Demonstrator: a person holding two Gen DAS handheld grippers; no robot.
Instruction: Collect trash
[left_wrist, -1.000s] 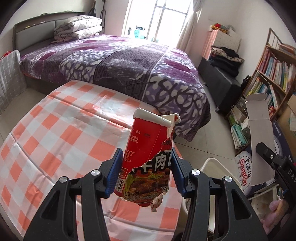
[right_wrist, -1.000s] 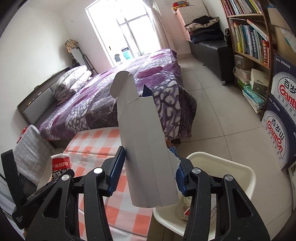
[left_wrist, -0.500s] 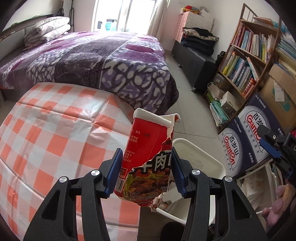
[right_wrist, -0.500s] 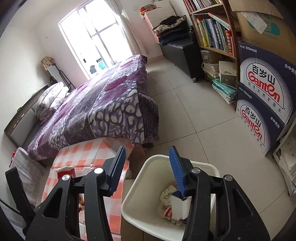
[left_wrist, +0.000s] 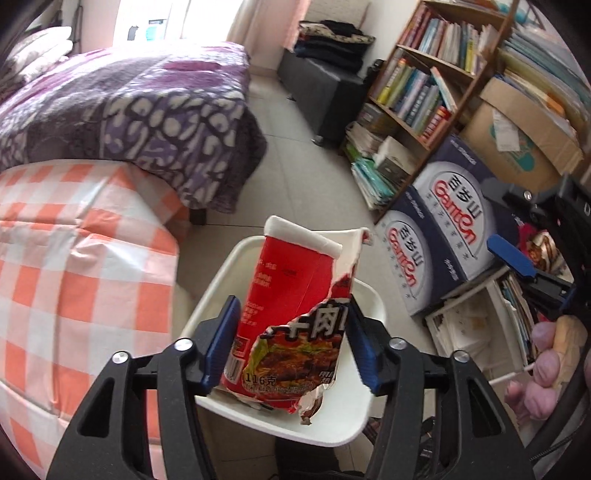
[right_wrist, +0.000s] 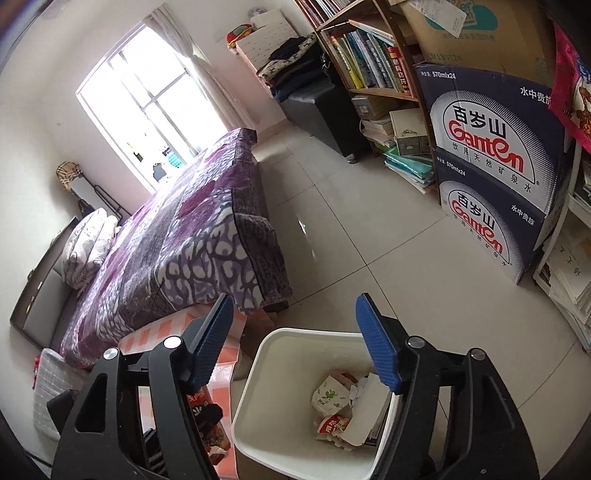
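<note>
My left tongs were spreading, the torn red noodle cup upright between them, pads barely touching, straight above the white bin. My right tongs spread empty over that bin, by the table.

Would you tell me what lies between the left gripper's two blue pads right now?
The torn red noodle cup, above the white bin, seen in the left wrist view; jaws opening.
</note>
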